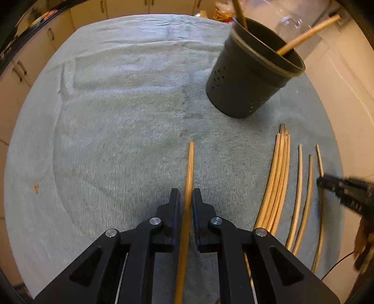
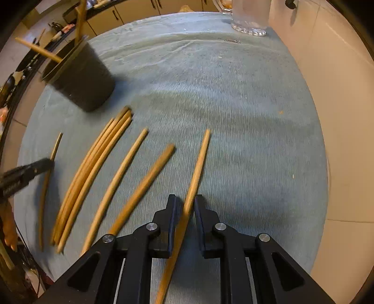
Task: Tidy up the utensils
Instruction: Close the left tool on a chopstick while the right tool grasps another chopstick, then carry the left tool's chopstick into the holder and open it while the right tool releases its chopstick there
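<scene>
A dark perforated utensil cup (image 1: 252, 74) stands on the blue-grey cloth (image 1: 116, 117) with two wooden chopsticks (image 1: 308, 32) in it; it also shows in the right wrist view (image 2: 81, 77). My left gripper (image 1: 186, 194) is shut on one chopstick (image 1: 189, 163) that points forward. My right gripper (image 2: 185, 201) is closed around another chopstick (image 2: 198, 163), with a small gap still showing beside its right finger. Several loose chopsticks (image 2: 93, 173) lie between the two grippers. Each gripper shows at the edge of the other's view, the right (image 1: 321, 182) and the left (image 2: 50, 163).
A clear glass pitcher (image 2: 247, 21) stands at the cloth's far end, near a pale wall on the right. Cabinets with dark handles (image 1: 18, 70) lie beyond the cloth. A small metal pin (image 2: 232, 41) lies near the pitcher.
</scene>
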The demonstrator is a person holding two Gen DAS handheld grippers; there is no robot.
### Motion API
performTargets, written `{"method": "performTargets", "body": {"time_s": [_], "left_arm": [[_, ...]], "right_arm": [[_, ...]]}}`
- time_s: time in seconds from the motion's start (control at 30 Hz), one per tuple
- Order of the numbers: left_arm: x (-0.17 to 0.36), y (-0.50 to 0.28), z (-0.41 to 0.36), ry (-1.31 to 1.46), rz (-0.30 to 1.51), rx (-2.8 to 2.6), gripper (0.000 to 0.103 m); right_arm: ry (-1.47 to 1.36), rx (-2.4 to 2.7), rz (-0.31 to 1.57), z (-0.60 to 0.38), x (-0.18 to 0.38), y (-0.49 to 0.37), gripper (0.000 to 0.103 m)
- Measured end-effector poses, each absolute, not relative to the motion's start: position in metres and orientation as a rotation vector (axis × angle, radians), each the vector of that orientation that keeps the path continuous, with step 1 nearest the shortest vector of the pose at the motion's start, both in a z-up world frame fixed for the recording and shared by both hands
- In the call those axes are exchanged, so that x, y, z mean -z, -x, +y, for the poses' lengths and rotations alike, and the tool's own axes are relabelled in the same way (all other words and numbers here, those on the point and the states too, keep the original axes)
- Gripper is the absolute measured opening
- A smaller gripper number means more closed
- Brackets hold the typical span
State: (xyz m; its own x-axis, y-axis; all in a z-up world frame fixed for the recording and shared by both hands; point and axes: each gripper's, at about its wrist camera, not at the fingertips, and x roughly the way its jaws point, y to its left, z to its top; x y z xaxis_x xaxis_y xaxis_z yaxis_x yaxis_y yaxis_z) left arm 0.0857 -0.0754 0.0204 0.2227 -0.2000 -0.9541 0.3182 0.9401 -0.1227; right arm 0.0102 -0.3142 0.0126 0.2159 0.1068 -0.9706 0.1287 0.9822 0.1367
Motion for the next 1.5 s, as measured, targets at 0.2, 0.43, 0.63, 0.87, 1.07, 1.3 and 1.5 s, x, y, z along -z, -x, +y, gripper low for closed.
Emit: {"method": "performTargets", "body": {"time_s": [0.2,0.43,0.63,0.87,1.07,1.3,1.5], "left_arm": [[-0.020,-0.089,-0.088,-0.171,1.269,0.383,0.010],[-0.033,-0.052,-0.085,-0.143,1.161,0.384,0.006],[-0.089,-0.020,-0.066,-0.095,0.978,0.377,0.006],[-0.150,0.021,-0.047,-0.021,0.751,0.379,0.006],[-0.168,0.063,-0.033,-0.049,0.648,0.347,0.006],[-0.175,0.098,-0.022,-0.064,0.574,0.372,0.006],[-0.182,0.116,-0.018,-0.048,0.541,0.386,0.006]], "right_arm": [[-0.034,0.028,1.416,-0.293,-0.012,-0.044,0.024],[0.007,0.004,1.319,-0.272,-0.020,-0.037,0.007],[-0.092,-0.011,1.111,-0.284,-0.072,-0.009,0.007],[-0.153,0.009,0.812,-0.288,-0.135,0.051,0.007],[-0.163,0.037,0.701,-0.291,-0.150,0.101,0.007],[-0.182,0.037,0.643,-0.306,-0.159,0.137,0.007],[-0.175,0.031,0.596,-0.306,-0.171,0.157,0.007]]}}
